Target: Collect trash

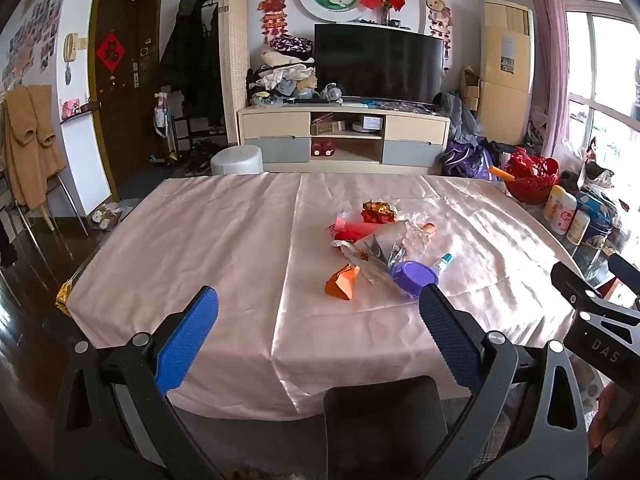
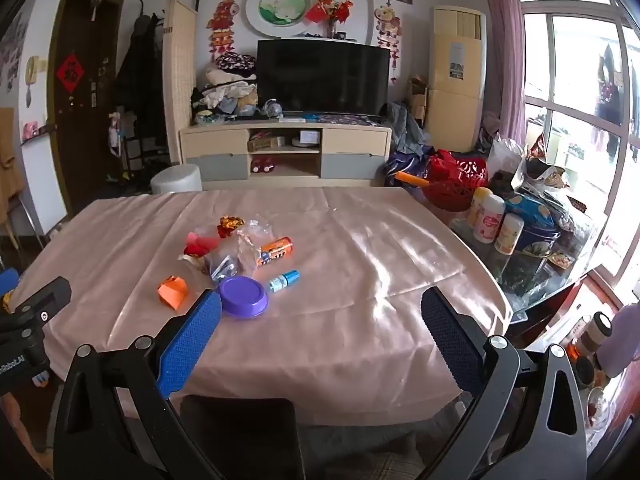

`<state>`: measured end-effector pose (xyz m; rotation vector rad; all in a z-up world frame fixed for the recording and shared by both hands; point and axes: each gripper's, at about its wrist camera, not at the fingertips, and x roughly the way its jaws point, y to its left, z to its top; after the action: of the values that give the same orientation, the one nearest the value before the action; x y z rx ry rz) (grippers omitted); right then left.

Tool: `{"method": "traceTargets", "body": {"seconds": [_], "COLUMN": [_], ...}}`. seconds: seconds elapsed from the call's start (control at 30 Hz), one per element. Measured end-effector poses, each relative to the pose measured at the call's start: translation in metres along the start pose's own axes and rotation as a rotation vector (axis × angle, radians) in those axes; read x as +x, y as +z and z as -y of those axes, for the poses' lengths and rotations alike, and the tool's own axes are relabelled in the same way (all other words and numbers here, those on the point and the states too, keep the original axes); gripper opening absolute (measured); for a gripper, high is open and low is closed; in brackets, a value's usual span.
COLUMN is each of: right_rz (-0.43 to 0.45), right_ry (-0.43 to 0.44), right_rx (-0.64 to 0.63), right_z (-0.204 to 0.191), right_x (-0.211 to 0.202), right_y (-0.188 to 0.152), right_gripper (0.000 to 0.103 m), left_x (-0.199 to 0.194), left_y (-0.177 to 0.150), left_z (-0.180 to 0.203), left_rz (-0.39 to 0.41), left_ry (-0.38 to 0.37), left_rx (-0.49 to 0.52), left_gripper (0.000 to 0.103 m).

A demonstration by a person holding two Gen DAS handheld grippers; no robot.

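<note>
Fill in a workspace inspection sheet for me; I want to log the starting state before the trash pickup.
Surface: pink tablecloth, wrinkled, covering the table.
Job's things: trash pile of wrappers; orange paper, purple lid, small blue bottle, orange tube lie close by.
Clutter: bottles and tins at the table's right edge, red basket.
Grippers: left gripper and right gripper open, empty, short of the pile.
Cables: nothing seen.
Surroundings: TV on its cabinet, window at right.

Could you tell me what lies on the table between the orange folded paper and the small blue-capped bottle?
The purple lid sits between the orange folded paper and the blue-capped bottle, clearest in the right wrist view.
</note>
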<state>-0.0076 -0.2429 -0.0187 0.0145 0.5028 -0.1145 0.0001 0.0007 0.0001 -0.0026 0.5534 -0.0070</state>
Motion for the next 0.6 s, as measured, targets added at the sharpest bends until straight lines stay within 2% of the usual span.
{"method": "traceTargets", "body": {"seconds": [0.17, 0.27, 0.6], "right_rz": [0.007, 0.036, 0.02], "right_ry": [0.04, 0.022, 0.008], "right_rx": [0.039, 0.029, 0.014], "right_z": [0.0016, 0.0, 0.0], "right_x": [0.0008, -0.005, -0.0028], "right_y": [-0.0009, -0.0014, -0.0006], "right_gripper": [0.1, 0.1, 0.1], "left_x": [-0.0014, 0.0009, -0.0008], "left_y": [0.0002, -0.0036, -0.0004], "left_z": [-0.0016, -0.0075, -0.0007], "left_rz": [0.001, -0.001, -0.002], "left_ry": [-0.002, 0.004, 0.01], "left_rx": [-0.002, -0.003, 0.008], "left_gripper": [0.095, 0.095, 0.095]}}
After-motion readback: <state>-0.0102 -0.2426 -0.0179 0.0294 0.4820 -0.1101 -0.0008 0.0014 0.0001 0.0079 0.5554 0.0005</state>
